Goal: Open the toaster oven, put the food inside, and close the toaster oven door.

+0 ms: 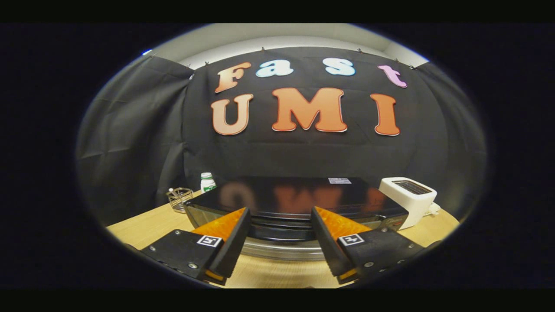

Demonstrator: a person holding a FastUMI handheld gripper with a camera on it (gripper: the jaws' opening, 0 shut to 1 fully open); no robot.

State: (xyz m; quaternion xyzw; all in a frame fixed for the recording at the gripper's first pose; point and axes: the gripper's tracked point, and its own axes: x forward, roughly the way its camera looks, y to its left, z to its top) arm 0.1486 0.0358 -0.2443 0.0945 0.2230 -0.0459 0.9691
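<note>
Gripper [280,225] fingers spread wide here, nothing between them, and we're hovering just above the front edge of the toaster oven [299,197], which sits dead ahead at twelve o'clock on the wooden table [277,273]. We're looking down over its glossy black top, and between our fingers we see the dark front and a bright metal bar [277,251] curving below it, which we take to be the door handle, though the fisheye bends it and we can't be sure. Door looks closed from here, so by our reckoning the opening step hasn't started. How will it handle? We'd expect a rigid, hinged door with some spring resistance, and a polished handle that's likely to be slippery, so we want both fingers squarely across the middle of that bar, not out at an end where it could twist away. The oven body looks heavy enough to stay put under a steady pull, but a jerk might drag it. Off at two o'clock stands a white pop-up toaster [409,197], just beside the oven's right end. At ten o'clock, beyond the oven's left corner, a small wire basket [179,198] and a white bottle with a green label [207,182]. Food isn't something we can pick out.
</note>
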